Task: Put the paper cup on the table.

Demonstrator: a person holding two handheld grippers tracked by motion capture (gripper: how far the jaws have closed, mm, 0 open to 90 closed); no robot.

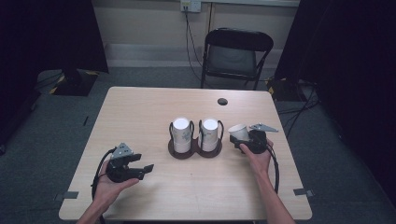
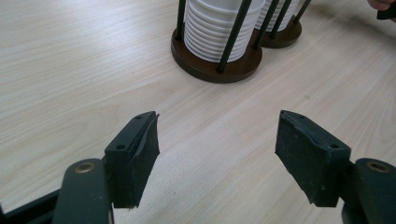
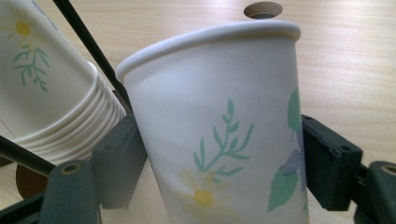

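A single paper cup [image 3: 219, 140], white with a printed daisy and green leaves, is clamped between the jaws of the right hand-held gripper [image 1: 246, 140], just right of the cup holder [image 1: 195, 148]. The holder has two round dark wooden bases with thin black rods; each side keeps a stack of cups [image 1: 181, 134] with ribbed rims. The left hand-held gripper [image 2: 217, 154] is spread wide, holding nothing, above the pale wooden bench [image 1: 140, 116].
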